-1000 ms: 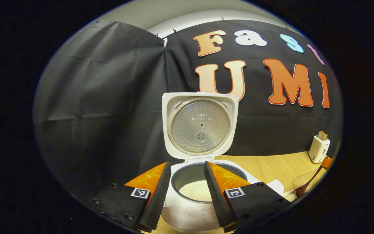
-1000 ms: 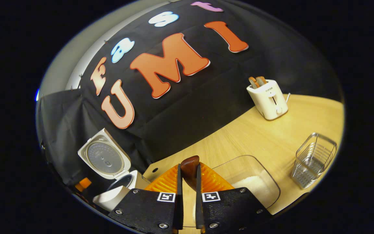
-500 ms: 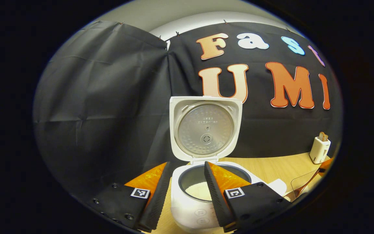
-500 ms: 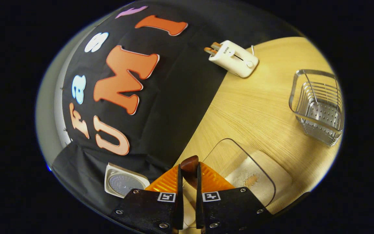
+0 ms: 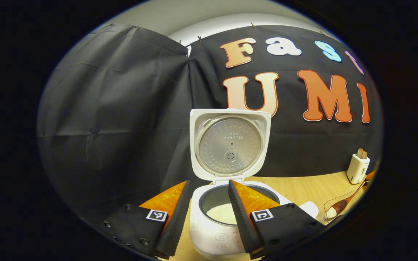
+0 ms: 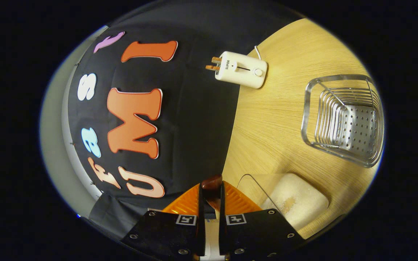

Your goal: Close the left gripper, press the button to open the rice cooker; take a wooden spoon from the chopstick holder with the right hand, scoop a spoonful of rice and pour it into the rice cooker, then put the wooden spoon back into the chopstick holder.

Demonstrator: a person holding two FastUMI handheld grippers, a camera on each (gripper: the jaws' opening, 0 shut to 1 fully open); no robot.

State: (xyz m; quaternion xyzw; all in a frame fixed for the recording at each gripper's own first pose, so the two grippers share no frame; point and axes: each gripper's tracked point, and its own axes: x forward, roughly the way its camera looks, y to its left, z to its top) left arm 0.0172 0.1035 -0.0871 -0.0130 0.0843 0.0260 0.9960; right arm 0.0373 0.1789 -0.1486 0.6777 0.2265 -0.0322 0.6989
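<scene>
The white rice cooker (image 5: 209,232) stands on the table with its lid (image 5: 230,145) raised upright. Its pot holds white rice (image 5: 221,214). My left gripper (image 5: 209,221) is open, one finger on either side of the cooker's front, just short of it. My right gripper (image 6: 210,197) is shut on the dark handle of the wooden spoon (image 6: 212,181). In the left gripper view the wooden spoon (image 5: 343,203) slants down at the far right, its bowl white with rice at the clear rice container (image 5: 327,210). The wire chopstick holder (image 6: 343,119) stands empty.
A white toaster (image 6: 240,69) with bread in its slots sits by the black cloth wall, and the toaster (image 5: 357,167) also shows far right in the left gripper view. The clear rice container (image 6: 296,199) lies on the wooden table (image 6: 274,119) between my right gripper and the holder.
My right gripper has rolled further with the spoon, so its view has turned. The spoon's bowl now shows rice at the container. The left gripper has drawn back slightly from the cooker.
</scene>
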